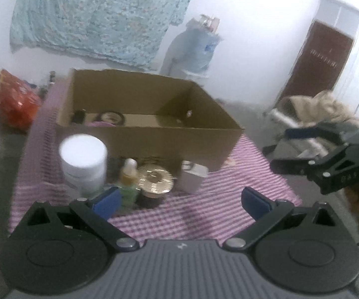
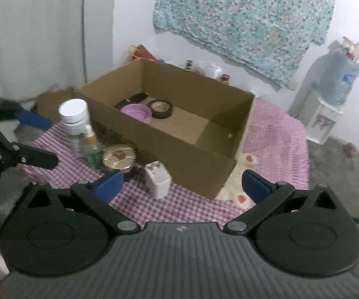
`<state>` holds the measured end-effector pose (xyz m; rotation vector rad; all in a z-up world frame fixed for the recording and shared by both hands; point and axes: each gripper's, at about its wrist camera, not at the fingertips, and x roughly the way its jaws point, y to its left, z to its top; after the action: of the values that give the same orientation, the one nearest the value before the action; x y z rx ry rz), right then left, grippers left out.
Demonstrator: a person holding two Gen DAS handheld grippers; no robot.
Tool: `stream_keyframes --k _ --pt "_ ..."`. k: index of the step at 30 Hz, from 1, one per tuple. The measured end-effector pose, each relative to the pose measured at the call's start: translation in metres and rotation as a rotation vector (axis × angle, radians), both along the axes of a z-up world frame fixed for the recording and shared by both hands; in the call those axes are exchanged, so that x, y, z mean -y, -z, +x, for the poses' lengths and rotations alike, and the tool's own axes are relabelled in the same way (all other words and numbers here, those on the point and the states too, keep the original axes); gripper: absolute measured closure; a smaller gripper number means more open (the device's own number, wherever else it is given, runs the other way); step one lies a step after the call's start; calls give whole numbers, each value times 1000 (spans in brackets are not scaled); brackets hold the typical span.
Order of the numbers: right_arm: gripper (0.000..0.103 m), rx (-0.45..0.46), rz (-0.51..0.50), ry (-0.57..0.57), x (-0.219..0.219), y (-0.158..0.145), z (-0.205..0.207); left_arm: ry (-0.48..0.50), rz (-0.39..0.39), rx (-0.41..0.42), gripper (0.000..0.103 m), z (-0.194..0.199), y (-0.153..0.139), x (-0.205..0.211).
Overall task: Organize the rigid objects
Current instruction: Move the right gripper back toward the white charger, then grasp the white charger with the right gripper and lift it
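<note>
The left hand-held gripper (image 1: 179, 203) is standing with its jaws spread fully apart and is gripping nothing; the blue pads (image 1: 106, 203) are flanking bare checked cloth (image 1: 204, 214). The right hand-held gripper (image 2: 182, 185) is likewise standing wide open and is holding nothing. In the left wrist view the cardboard box (image 1: 154, 139) is sitting at 12 o'clock from the gripper, open at the top. Inside the box, as the right wrist view shows, a purple bowl (image 2: 137, 112) is lying just beside a roll of black tape (image 2: 160, 109), with a dark object behind them that is too blurred to identify. Outside the box, along its near wall, four items are standing in a row on the cloth: a white-capped bottle (image 1: 83, 162) at 10 o'clock, a small green dropper bottle (image 1: 129, 182) next to it, a gold-lidded jar (image 1: 155, 182) at 11 o'clock, and a small white box (image 1: 193, 177) at 12 o'clock. A water dispenser (image 2: 329, 99) is standing against the wall at 2 o'clock in the right wrist view.
</note>
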<state>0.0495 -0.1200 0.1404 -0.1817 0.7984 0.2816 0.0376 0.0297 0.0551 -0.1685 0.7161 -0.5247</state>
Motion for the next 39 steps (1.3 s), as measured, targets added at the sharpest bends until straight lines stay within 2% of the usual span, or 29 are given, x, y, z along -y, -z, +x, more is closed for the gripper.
stream_keyframes --k 1,3,5,8,12,14,17,19,22,24,30,39 --pt "1 -2 44 -12 3 2 -7 3 -15 6 0 -1 5 2" --pt "1 -5 159 -10 14 11 -15 -13 3 25 0 -5 15 12" --pt "1 -1 238 40 22 20 -22 -27 67 68 0 -7 23 28" --pt "1 22 306 140 31 38 -27 -32 167 119 0 -8 33 54" --pt "2 -16 513 216 45 66 -27 30 239 153 1 -10 41 82" --pt "2 -23 575 229 47 77 -24 52 271 177 4 -7 44 94" --pt "3 -24 585 234 45 89 -17 75 300 205 6 -2 48 107" --pt "7 -30 588 228 43 96 -10 78 317 202 13 3 52 114" --pt "17 -43 590 216 44 105 1 73 358 208 22 8 59 124" --pt "27 -52 595 209 46 109 10 67 380 215 30 12 64 130" --pt "44 -74 597 189 49 124 31 55 422 207 36 22 69 139" --pt "51 -89 597 152 53 133 50 35 465 174 44 41 71 143"
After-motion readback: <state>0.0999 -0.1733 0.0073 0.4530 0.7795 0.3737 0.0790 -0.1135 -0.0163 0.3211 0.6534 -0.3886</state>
